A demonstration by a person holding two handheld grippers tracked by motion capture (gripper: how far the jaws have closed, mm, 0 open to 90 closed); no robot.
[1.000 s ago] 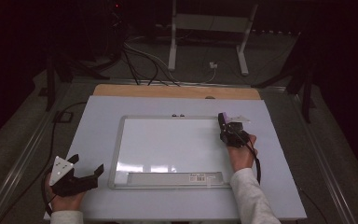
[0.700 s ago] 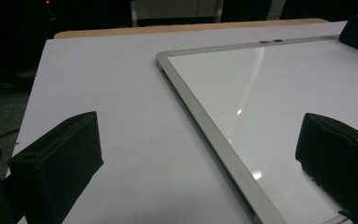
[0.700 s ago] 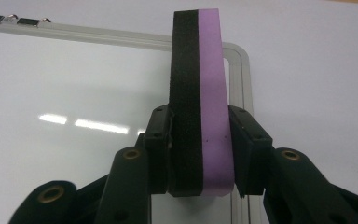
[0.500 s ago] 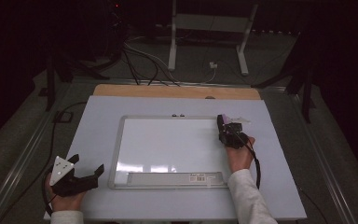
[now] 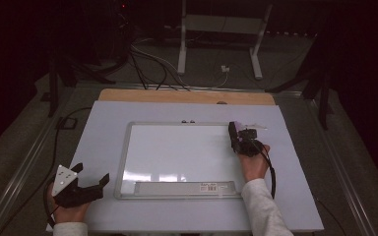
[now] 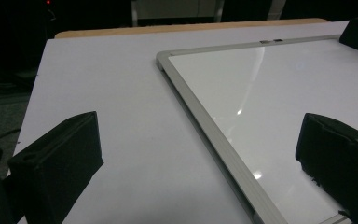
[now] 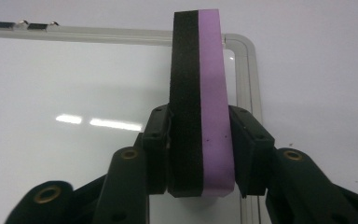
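Right gripper [image 7: 200, 154]: clamped on the eraser, a jaw pressed against each of its broad faces; its jaws are noted as having just eased open a trace.
Eraser [image 7: 199, 93]: a black-and-purple block, held on edge over the far right corner of the whiteboard; contact with the surface cannot be told.
Whiteboard [image 5: 177, 147]: laid flat at the middle of the table, silver-framed, its surface seen clean and glossy.
Left gripper [image 5: 86, 182]: held at the near left of the table, beside the whiteboard's near left corner; its jaws are spread wide with nothing between them.
Table [image 5: 103, 128]: covered by a pale sheet.
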